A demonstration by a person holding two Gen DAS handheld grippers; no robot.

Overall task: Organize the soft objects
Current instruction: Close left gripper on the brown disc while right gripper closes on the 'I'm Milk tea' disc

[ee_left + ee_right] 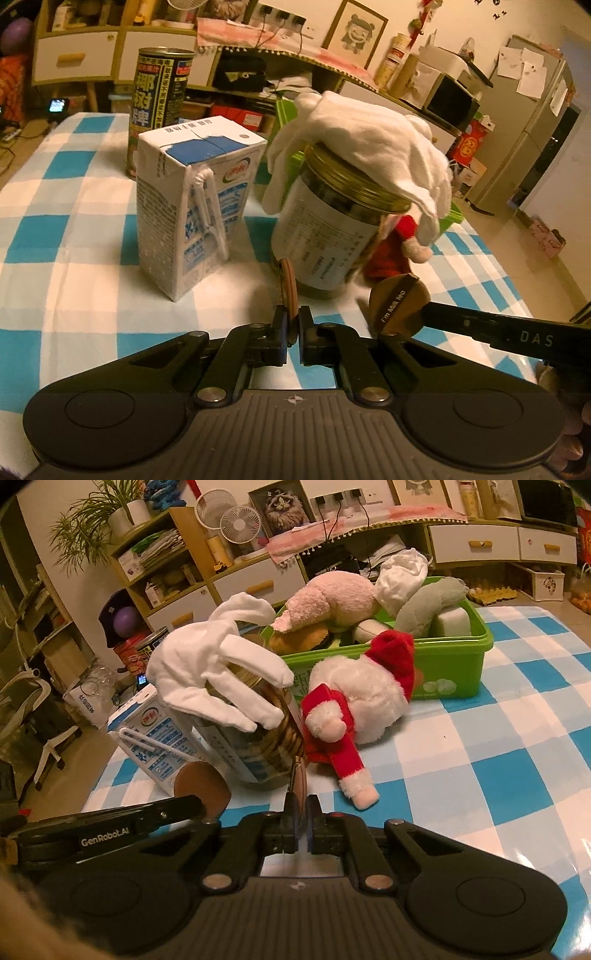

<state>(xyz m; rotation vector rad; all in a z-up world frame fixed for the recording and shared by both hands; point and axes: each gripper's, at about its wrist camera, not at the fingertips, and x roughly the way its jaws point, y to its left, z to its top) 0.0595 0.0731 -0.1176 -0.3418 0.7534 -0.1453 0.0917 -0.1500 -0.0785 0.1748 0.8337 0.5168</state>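
A white glove (218, 672) drapes over the jar (258, 746) at twelve o'clock of both grippers, left gripper (293, 325) and right gripper (301, 805) each with jaws pressed together, empty, likely poised before carrying it to the green bin (454, 664).

Checked table (498, 760), green bin (443, 664), carton (195, 199), can (159, 107), jar (325, 236), Santa plush (362, 701)

Dim warm indoor light, fisheye-bent edges, soft blur throughout

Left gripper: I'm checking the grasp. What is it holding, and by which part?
A brown disc, seen edge-on, pinched at its lower rim.
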